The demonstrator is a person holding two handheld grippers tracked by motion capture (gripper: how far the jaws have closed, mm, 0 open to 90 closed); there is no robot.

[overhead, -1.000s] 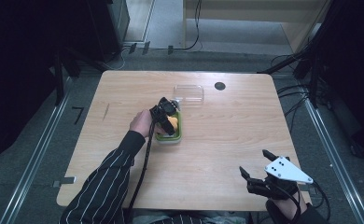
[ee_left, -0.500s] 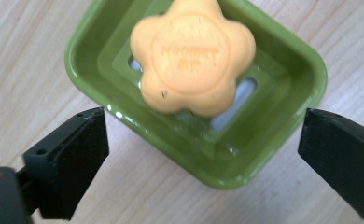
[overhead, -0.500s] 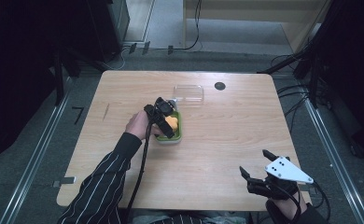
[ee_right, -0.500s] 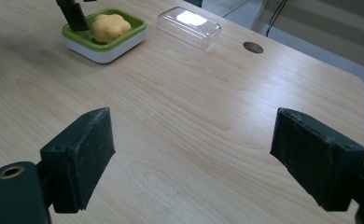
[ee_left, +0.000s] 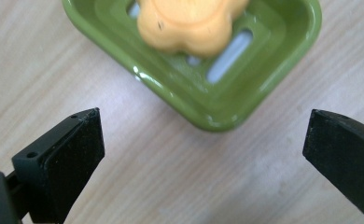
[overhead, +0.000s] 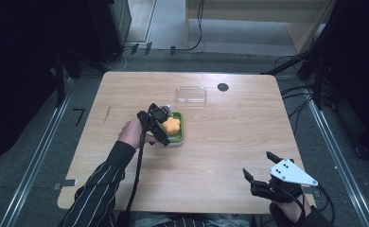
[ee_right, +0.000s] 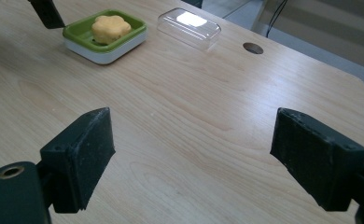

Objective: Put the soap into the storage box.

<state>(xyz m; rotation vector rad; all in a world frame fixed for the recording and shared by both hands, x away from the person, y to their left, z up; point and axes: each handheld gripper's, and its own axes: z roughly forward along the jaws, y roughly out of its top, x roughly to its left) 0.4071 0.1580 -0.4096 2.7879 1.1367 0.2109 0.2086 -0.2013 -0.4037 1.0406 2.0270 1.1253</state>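
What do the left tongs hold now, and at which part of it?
Nothing. The left tongs have just been opening and stand wide over bare wood; the orange flower-shaped soap lies free in the green soap dish.

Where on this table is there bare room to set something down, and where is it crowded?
The table is bare along its left side, across the stretch between the green soap dish and the right gripper, and on the right past the clear lid. It is crowded mid-table, where the left gripper hangs open beside the dish holding orange soap.
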